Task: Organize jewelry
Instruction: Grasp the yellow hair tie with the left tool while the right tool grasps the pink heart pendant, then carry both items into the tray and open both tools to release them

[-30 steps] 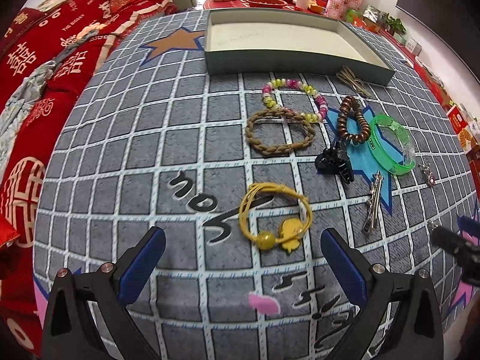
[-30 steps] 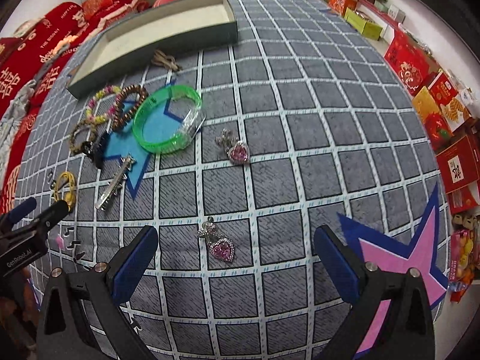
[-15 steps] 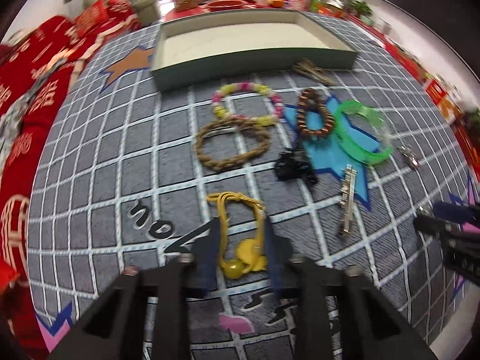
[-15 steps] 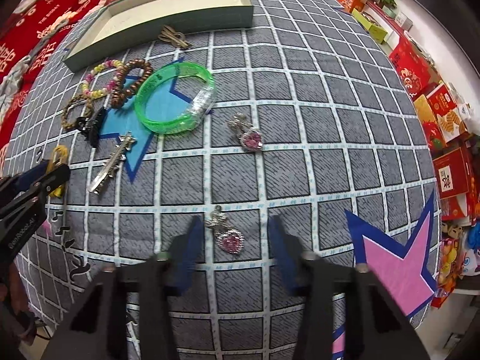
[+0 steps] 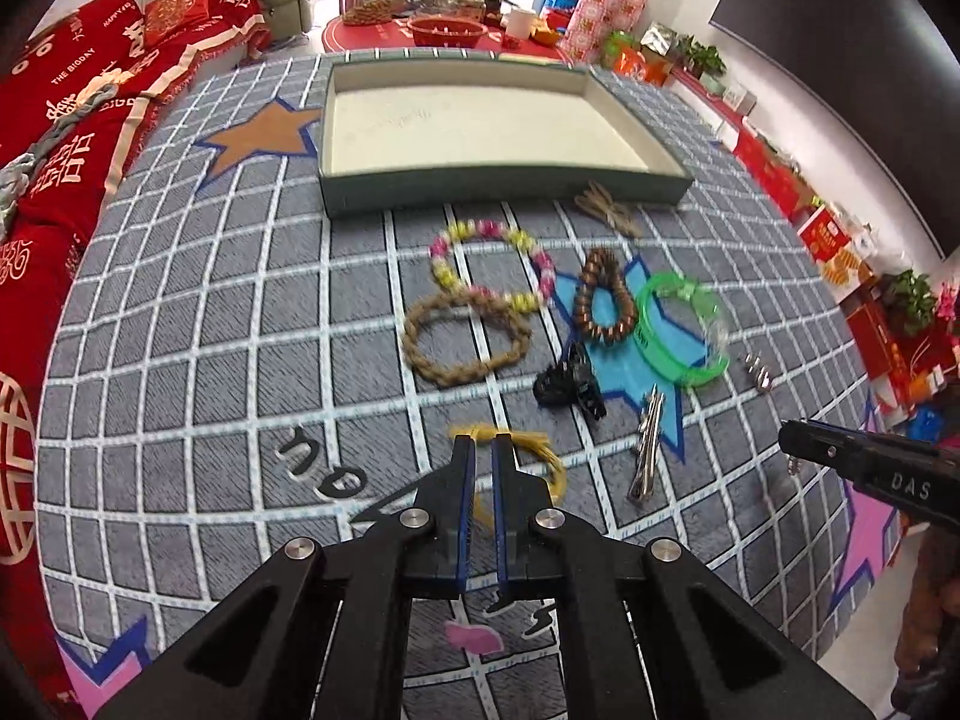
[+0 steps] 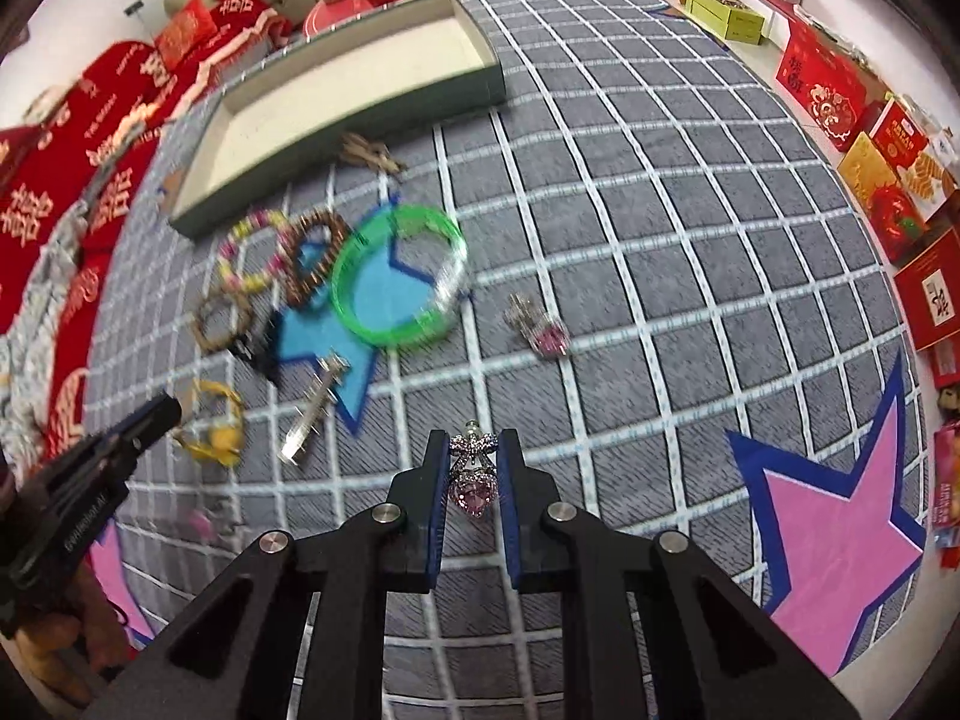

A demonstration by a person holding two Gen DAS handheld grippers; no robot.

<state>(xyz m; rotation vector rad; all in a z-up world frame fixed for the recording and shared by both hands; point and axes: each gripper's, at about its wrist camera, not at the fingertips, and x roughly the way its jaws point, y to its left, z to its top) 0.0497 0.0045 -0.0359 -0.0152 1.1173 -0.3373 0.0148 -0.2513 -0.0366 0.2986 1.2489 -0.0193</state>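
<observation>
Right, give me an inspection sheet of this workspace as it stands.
Surface: grey grid-pattern rug with star shapes.
Job's things: empty tray; yellow bracelet in the left hand-held gripper; pink heart earring in the right hand-held gripper, its twin on the rug; beaded bracelet, braided bracelet, brown bead bracelet, green bangle, black claw clip, silver hair clip on the rug.
Clutter: pink scrap.
Grippers: left shut on its bracelet; right closing on the earring.
Cables: nothing seen.
Surroundings: red sofa, red boxes.
</observation>
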